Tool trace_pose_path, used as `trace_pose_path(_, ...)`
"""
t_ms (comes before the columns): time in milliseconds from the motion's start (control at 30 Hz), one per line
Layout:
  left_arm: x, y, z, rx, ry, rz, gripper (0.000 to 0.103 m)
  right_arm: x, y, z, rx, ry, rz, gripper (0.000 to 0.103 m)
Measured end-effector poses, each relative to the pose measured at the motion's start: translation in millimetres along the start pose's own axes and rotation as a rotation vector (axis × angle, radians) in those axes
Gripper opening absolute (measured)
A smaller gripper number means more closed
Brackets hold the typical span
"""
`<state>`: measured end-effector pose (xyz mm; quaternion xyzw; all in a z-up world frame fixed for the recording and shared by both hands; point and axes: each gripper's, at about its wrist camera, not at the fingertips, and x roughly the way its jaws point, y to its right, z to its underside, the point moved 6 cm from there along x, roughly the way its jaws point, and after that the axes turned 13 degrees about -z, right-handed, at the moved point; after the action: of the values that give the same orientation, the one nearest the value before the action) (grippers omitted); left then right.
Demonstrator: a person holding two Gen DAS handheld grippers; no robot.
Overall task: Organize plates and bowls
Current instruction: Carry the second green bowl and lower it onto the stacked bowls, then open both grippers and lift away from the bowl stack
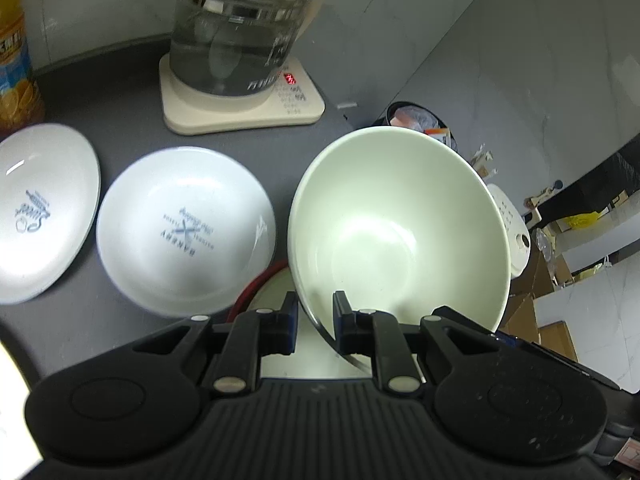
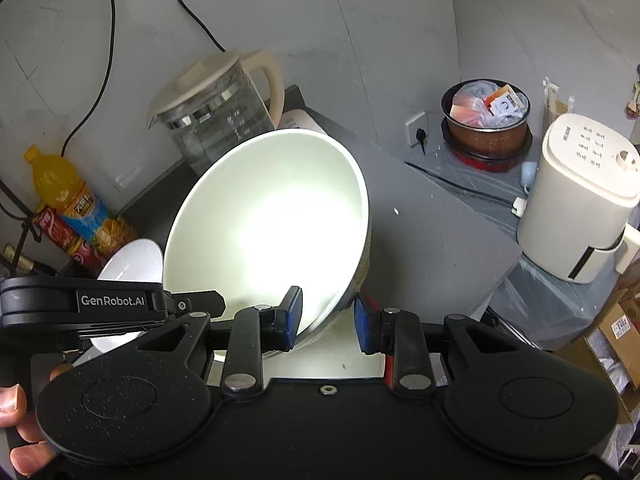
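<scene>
A large cream bowl (image 1: 400,232) hangs tilted above the dark counter (image 1: 120,92). My left gripper (image 1: 316,320) is shut on its near rim, one pad inside and one outside. In the right wrist view the same kind of bowl (image 2: 272,220) fills the middle, and my right gripper (image 2: 328,318) is shut on its lower rim. The left gripper's black housing (image 2: 112,300) shows at the bowl's left side. Two white printed plates (image 1: 184,232) (image 1: 40,216) lie flat on the counter to the left. A pale, red-edged dish (image 1: 256,284) sits under the bowl, mostly hidden.
A glass kettle (image 1: 236,40) on its cream base stands at the back of the counter, and an orange juice bottle (image 1: 16,60) at the far left. Beyond the counter's right edge are a pot of rubbish (image 2: 486,120) and a white appliance (image 2: 580,200).
</scene>
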<state>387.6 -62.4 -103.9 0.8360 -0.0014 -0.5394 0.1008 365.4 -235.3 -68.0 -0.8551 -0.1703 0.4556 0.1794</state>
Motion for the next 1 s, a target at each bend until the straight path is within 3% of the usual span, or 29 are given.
trace_pose_path(633,5,-15,40,0.079,-0.044,0.030,0.016,-8,-6,49,0.040,-0.042,0.056,0.028)
trace_pose_path(1000,13,-17,46,0.103,-0.070,0.015,0.019,0,-4,56,0.057,-0.076,0.071,0.029)
